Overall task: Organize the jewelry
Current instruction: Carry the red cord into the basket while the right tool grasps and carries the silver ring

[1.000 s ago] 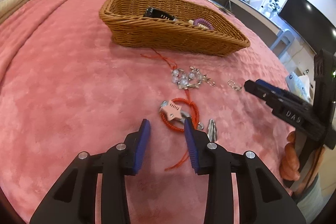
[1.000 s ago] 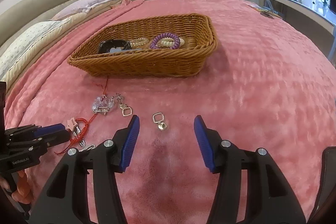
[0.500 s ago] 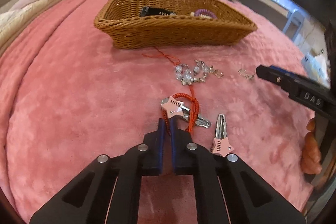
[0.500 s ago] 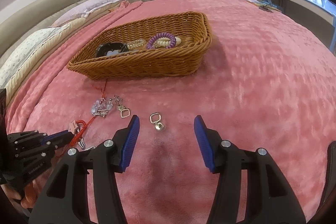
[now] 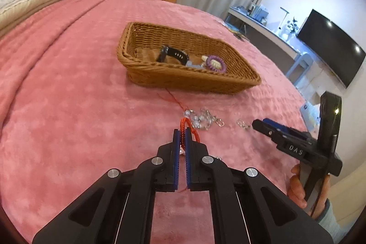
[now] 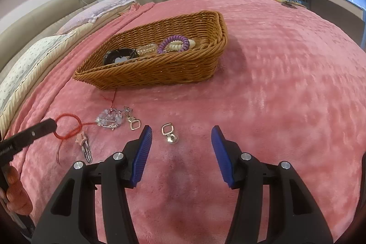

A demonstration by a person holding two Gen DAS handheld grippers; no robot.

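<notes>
Pink bedspread (image 6: pixel 274 88); left claw (image 5: pixel 182 133) pinching red braided cord loop (image 6: pixel 68 126).

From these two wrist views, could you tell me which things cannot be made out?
- Star clip on the red cord: hidden behind the left gripper in the left wrist view.
- Black watch: partly hidden by the basket wall in the right wrist view.
- Crystal charm: blurred, too small in the left wrist view.
- Right gripper: open, holding nothing.

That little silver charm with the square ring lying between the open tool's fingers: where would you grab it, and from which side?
Probably the bell-like bead, its bulkiest part, since the square ring lies flat in the plush blanket. Come straight down with the open right tool, one finger on each side of it.
</notes>
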